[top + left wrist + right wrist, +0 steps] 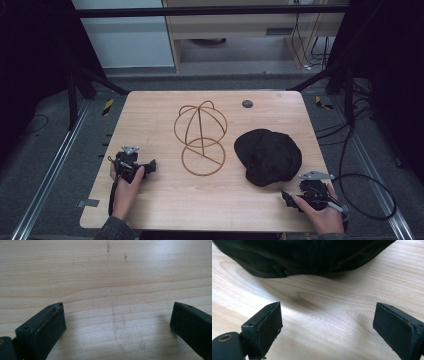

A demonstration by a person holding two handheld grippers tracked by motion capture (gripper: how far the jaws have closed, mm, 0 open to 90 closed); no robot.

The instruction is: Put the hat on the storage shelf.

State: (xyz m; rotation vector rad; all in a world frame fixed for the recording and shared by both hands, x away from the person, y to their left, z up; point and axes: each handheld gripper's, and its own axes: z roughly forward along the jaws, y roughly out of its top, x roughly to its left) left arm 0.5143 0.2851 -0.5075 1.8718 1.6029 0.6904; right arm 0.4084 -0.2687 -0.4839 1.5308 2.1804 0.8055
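Note:
A black cap [268,156] lies on the right half of the wooden table [165,200]. At the table's middle stands a wire hat stand [200,137], a dome of hoops over a ring base. My left gripper [151,166] rests at the table's left, held by a hand, its jaws wide apart over bare wood [117,312]. Near the front right edge, just below the cap, my right gripper [286,198] is open too. The cap's edge [307,260] lies close ahead of the right gripper [327,322], nothing between its jaws.
A small dark round disc [247,104] sits in the table's far edge. A black cable [370,185] loops off the right side from the right gripper. Metal rails [50,170] and dark frame struts flank the table.

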